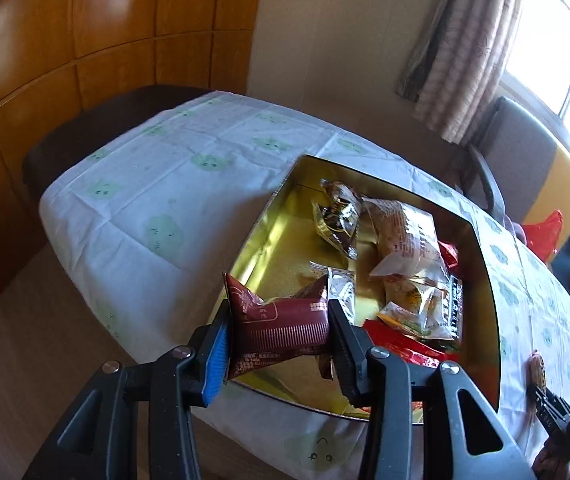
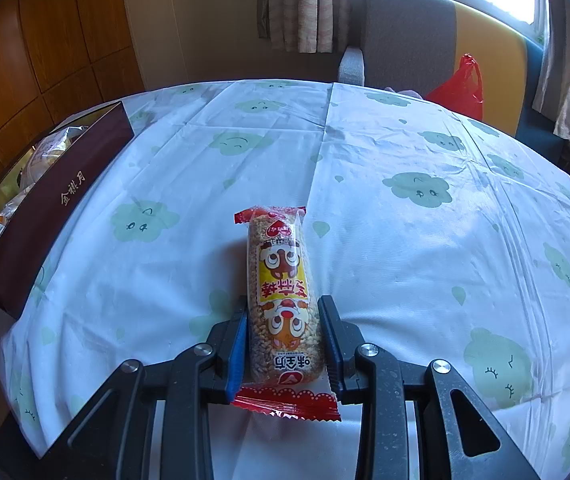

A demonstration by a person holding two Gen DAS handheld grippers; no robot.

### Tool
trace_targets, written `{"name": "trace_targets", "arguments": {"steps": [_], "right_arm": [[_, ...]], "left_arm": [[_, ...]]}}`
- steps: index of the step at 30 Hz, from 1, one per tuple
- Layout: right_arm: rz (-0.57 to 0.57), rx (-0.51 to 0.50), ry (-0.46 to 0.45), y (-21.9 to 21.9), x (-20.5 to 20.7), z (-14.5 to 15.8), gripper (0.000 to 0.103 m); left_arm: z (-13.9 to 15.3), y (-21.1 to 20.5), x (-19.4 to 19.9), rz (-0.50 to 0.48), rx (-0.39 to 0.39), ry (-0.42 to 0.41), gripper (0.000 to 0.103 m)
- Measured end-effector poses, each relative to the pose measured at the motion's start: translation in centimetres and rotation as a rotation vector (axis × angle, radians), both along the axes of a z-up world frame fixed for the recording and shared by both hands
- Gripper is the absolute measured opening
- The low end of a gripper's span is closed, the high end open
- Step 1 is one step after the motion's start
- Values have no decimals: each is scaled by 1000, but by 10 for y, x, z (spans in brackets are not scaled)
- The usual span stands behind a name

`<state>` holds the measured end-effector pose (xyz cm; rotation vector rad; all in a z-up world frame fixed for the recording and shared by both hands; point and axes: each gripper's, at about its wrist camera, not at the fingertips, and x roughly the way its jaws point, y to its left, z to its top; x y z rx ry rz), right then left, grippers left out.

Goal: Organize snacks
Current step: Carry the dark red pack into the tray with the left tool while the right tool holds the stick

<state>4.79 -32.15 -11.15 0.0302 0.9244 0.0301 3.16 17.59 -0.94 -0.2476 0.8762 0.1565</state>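
Maroon wrapper [image 1: 281, 328] clamped in left hand-held gripper [image 1: 281, 340]; "味全坊" puffed-grain bar [image 2: 283, 300] pinched by right hand-held gripper [image 2: 283, 336]; "金秋月" box [image 2: 57, 204] far left.

Box [image 2: 45, 200] interior mostly hidden

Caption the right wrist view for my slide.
Right tongs grip a rice bar over the tablecloth.

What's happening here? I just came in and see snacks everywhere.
Someone is sorting snacks into a gold-lined box on the table, with a gripper in each hand. The left gripper has its jaws clamped on a dark red snack packet over the box's near corner. The right gripper holds a puffed-rice bar lengthwise, above the tablecloth. Several packets are already inside the box.
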Motion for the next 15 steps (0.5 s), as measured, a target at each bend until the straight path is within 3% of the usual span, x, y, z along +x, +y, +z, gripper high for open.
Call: {"name": "trace_targets", "arguments": {"steps": [8, 15], "right_arm": [[-4, 5, 0, 0, 0, 0, 34], [-4, 4, 0, 0, 0, 0, 35]], "left_arm": [[-24, -31, 22, -103, 33, 49, 50], [-45, -37, 22, -94, 67, 108, 52]]}}
